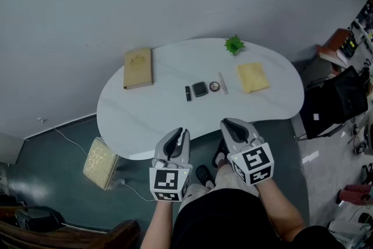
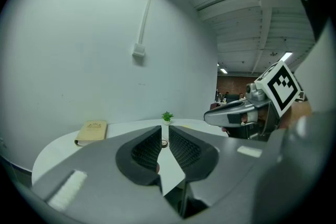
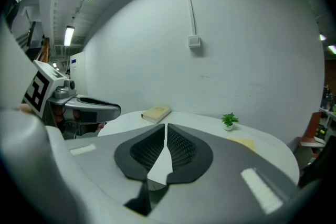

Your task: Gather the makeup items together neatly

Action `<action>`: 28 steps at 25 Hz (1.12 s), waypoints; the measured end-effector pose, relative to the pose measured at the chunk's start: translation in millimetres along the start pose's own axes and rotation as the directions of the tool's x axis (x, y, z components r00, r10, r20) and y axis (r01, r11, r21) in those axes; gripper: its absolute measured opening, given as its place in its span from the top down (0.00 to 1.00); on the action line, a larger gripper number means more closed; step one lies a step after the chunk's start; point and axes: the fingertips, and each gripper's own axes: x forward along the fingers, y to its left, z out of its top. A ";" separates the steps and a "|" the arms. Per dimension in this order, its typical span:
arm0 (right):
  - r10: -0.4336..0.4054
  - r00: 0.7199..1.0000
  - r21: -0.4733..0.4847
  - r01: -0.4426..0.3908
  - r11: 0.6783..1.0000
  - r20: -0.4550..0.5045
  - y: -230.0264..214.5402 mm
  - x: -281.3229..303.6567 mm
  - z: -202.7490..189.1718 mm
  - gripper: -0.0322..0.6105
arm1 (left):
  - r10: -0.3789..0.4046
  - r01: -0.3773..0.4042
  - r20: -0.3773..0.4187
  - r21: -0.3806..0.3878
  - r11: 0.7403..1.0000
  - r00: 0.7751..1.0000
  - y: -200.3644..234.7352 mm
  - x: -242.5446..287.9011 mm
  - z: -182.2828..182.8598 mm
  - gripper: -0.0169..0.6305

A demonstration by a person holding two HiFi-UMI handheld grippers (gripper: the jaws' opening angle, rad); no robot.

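Note:
Several makeup items lie in a row at the middle of the white table (image 1: 145,119): a black lipstick tube (image 1: 188,93), a dark square compact (image 1: 200,89), a small round case (image 1: 214,87) and a thin pencil (image 1: 222,83). Both grippers hover at the near table edge, short of the items and holding nothing. My left gripper (image 1: 182,132) (image 2: 164,136) keeps a narrow gap between its jaws. My right gripper (image 1: 227,123) (image 3: 166,131) has its jaws together at the tips. Each gripper shows in the other's view, the right gripper (image 2: 231,113) and the left gripper (image 3: 94,107).
A tan book (image 1: 138,67) (image 2: 92,132) (image 3: 156,113) lies at the table's left. A yellow cloth (image 1: 253,77) (image 3: 242,142) and a small green plant (image 1: 234,44) (image 2: 167,117) (image 3: 228,120) sit at its right. A yellowish cushion (image 1: 100,163) lies on the floor; black bags (image 1: 341,99) stand right.

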 end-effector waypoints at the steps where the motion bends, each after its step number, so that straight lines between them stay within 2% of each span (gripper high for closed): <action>1: 0.000 1.000 -0.001 0.000 1.000 0.005 2.5 -2.8 1.7 0.91 | -0.001 0.001 0.001 0.003 1.000 1.000 -0.2 -3.0 1.0 0.91; 8: 0.008 1.000 0.003 -0.008 1.000 0.027 13.1 -14.3 6.9 0.93 | -0.016 0.016 0.011 0.016 1.000 1.000 -4.2 -10.1 4.8 0.97; 28: 0.008 1.000 0.010 -0.008 1.000 0.022 11.0 -30.0 -1.0 0.94 | -0.024 0.024 -0.004 0.027 0.999 1.000 -17.6 -13.5 1.8 0.97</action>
